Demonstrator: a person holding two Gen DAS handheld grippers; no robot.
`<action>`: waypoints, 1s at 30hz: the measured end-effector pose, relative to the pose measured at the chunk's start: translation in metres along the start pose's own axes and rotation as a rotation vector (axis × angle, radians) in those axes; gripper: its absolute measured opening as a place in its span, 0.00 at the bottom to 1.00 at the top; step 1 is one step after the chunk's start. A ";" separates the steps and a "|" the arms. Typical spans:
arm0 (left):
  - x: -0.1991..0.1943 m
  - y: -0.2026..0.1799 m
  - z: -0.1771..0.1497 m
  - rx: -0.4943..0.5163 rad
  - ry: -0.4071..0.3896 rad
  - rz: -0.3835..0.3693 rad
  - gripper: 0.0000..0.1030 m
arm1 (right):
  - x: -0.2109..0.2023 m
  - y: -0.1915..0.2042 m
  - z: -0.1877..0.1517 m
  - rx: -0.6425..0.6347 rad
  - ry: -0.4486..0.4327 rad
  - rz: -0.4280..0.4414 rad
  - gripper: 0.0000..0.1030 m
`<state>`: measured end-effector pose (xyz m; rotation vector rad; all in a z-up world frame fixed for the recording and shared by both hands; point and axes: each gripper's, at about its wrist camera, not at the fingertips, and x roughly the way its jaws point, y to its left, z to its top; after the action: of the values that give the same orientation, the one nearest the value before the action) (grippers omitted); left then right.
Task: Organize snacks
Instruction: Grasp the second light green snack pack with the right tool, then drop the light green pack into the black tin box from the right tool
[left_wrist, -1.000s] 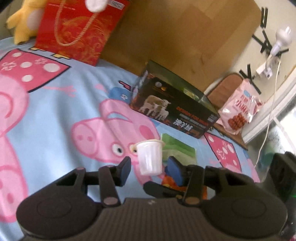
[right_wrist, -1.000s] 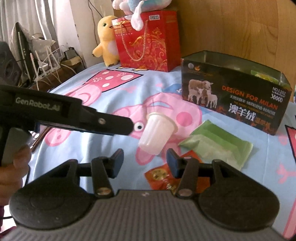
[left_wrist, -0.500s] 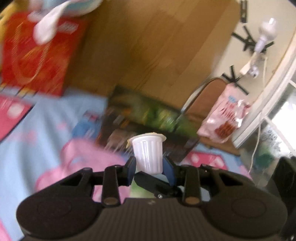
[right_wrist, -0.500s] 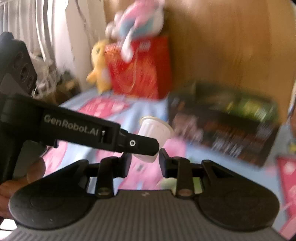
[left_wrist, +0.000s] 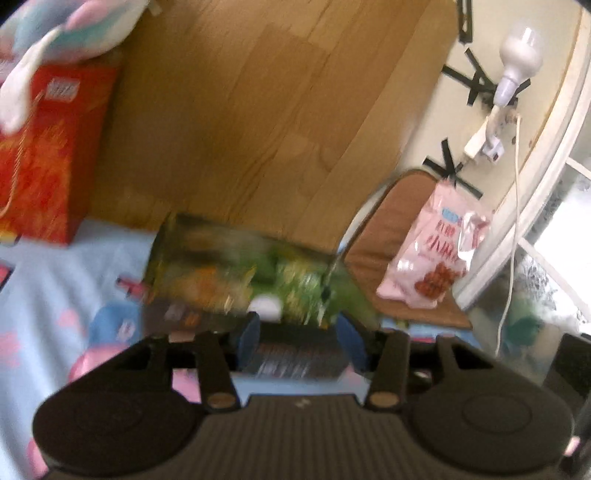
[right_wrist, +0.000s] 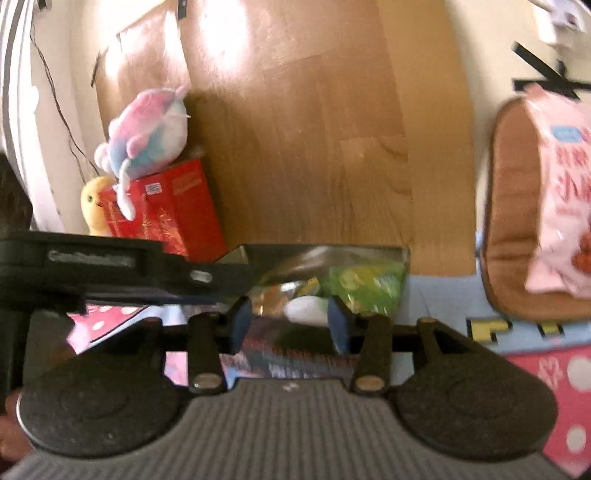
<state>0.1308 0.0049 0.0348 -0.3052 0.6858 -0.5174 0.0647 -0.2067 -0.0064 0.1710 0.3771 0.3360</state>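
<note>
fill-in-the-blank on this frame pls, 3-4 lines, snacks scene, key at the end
1. The white jelly cup lies inside the dark ____, among green packets.
2. The pastel plush toy sits on top of the ____ gift bag.
3. The pink snack bag rests on a ____ chair seat.
4. The left gripper has ____ between its fingers.

Missing words: box; red; brown; nothing

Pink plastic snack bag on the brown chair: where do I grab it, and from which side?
Probably the flat sealed top edge of the pink snack bag, coming from the front and slightly above. It stands nearly upright on the brown chair, so that edge is free, while the puffy body would likely slip between the pads.
</note>
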 end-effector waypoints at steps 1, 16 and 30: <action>0.000 0.004 -0.005 -0.010 0.031 0.002 0.46 | 0.000 -0.006 -0.005 0.024 0.035 0.022 0.47; 0.028 0.014 -0.068 -0.113 0.204 -0.043 0.54 | 0.015 0.001 -0.053 0.092 0.305 0.180 0.54; -0.021 -0.025 -0.030 -0.003 0.029 -0.085 0.52 | 0.002 0.034 -0.046 -0.209 0.154 0.039 0.42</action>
<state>0.0883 -0.0076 0.0345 -0.3309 0.7041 -0.6034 0.0392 -0.1698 -0.0416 -0.0527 0.4879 0.4263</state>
